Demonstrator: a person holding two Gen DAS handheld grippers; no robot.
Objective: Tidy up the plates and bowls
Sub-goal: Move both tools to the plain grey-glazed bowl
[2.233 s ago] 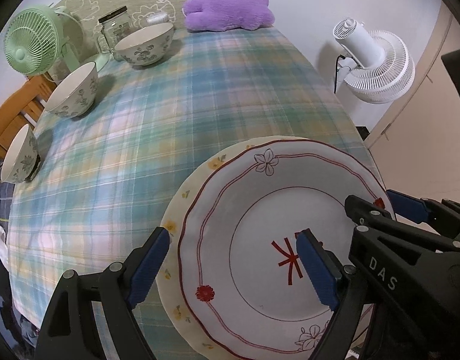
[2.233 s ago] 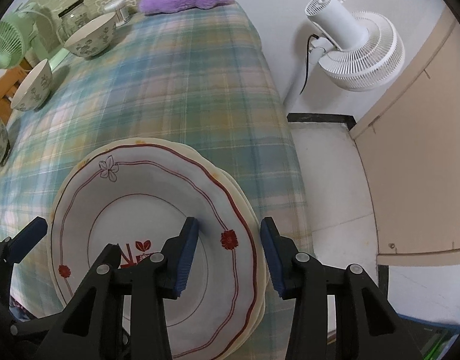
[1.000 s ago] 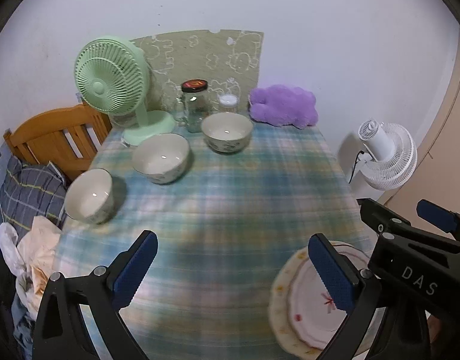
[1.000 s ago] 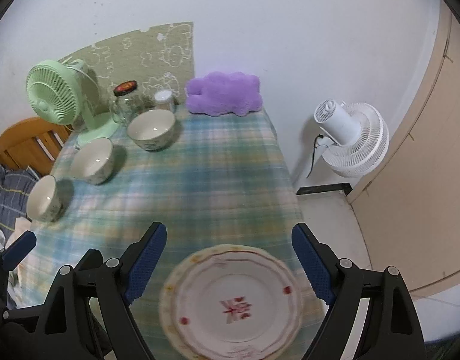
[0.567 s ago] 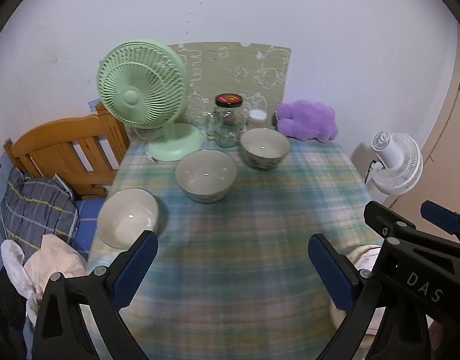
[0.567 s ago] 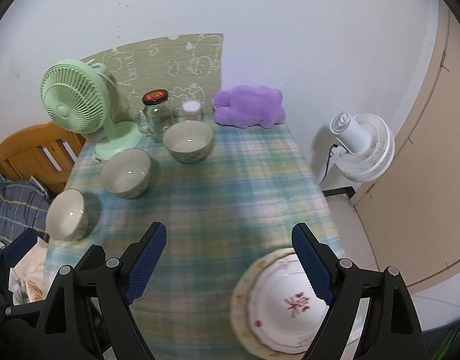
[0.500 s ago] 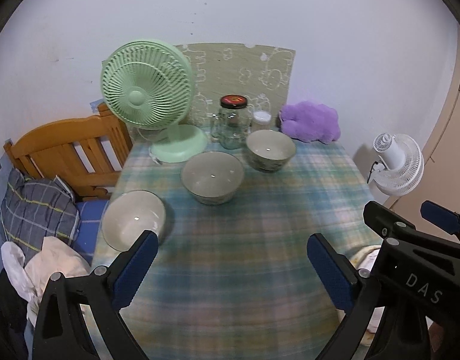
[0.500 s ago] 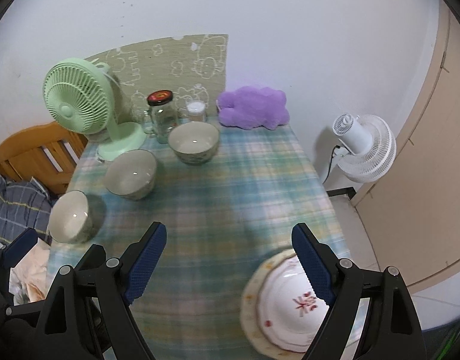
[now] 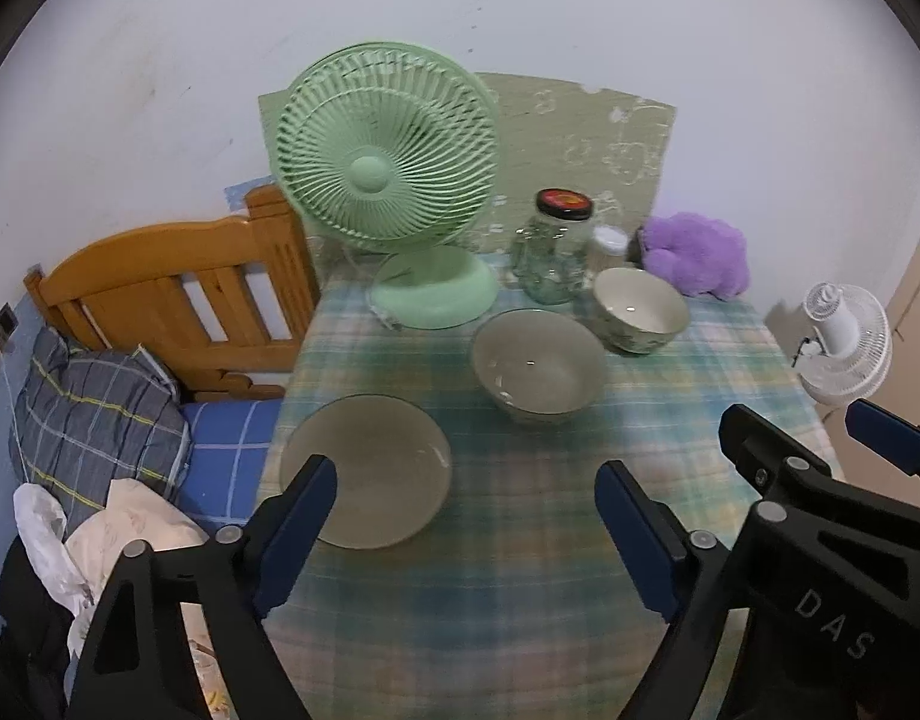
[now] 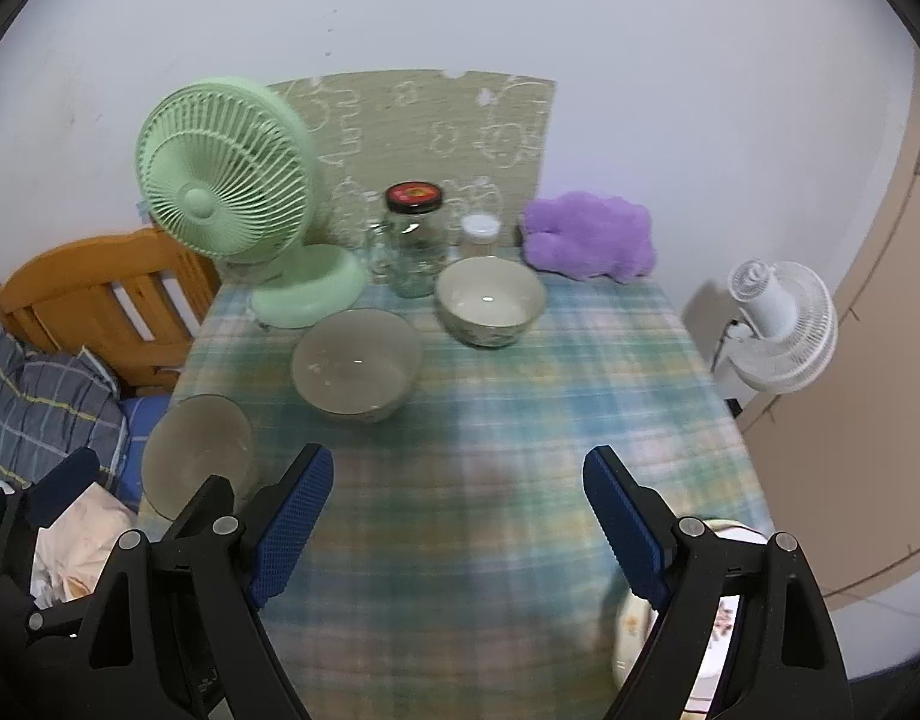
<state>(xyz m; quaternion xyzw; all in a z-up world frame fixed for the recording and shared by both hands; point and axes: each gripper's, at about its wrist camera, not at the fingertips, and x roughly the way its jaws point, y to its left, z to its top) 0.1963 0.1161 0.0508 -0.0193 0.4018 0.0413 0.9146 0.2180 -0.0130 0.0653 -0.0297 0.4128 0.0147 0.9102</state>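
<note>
Plates stacked at the near right edge point(image 10: 721, 612), we have swung both grippers left: right gripper point(image 10: 457, 531) wide, left gripper point(image 9: 466, 531) narrowing on nothing toward the nearest bowl point(image 9: 364, 471).

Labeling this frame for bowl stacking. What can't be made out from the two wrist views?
- Plates: right wrist view, mostly behind the right gripper finger and cut by the lower edge; count unreadable. Absent from the left wrist view.
- Nearest bowl: motion-blurred, near rim behind a left gripper finger; outer pattern unreadable. Those jaws are closing on nothing.
- Middle bowl: specks inside too blurred to identify.
- Jar: contents unclear.
</note>
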